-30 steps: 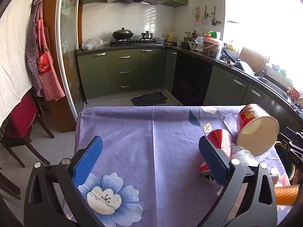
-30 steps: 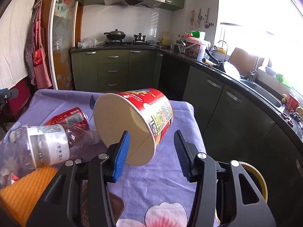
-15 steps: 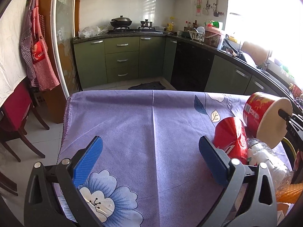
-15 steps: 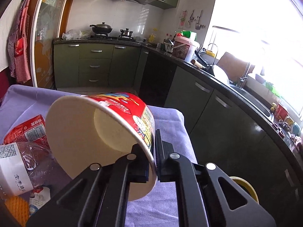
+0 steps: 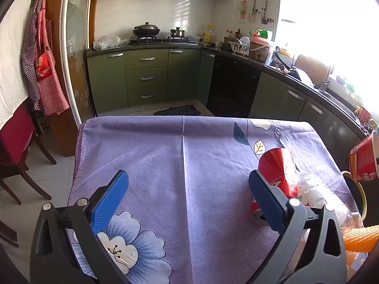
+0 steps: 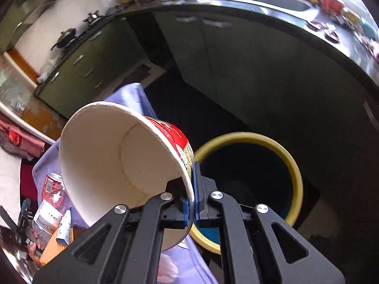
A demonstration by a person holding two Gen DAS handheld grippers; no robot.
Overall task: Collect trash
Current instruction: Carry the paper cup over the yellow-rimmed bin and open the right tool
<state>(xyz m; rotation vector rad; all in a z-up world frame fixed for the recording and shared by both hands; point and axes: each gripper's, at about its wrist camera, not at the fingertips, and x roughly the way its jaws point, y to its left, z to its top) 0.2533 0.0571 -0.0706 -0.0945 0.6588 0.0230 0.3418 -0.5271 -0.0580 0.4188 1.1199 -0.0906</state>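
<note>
My right gripper (image 6: 191, 203) is shut on the rim of a red and white paper noodle cup (image 6: 123, 163), held tilted in the air beside the yellow-rimmed trash bin (image 6: 296, 165) on the floor. The cup also shows at the right edge of the left wrist view (image 5: 363, 158), above the bin (image 5: 361, 194). My left gripper (image 5: 187, 198) is open and empty over the purple tablecloth (image 5: 177, 156). A crushed red can (image 5: 278, 172) and a clear plastic bottle (image 5: 319, 196) lie just beyond its right finger.
An orange mesh item (image 5: 360, 239) lies at the table's right front corner. A small white packet (image 6: 64, 229) lies by the bottle. Green kitchen cabinets (image 5: 146, 78) stand past the table, and a red chair (image 5: 14, 137) stands to the left.
My right gripper closed on the cup's rim, lifted it off the table and swung it right, over to the bin. The left gripper stayed open and pulled back slightly.
</note>
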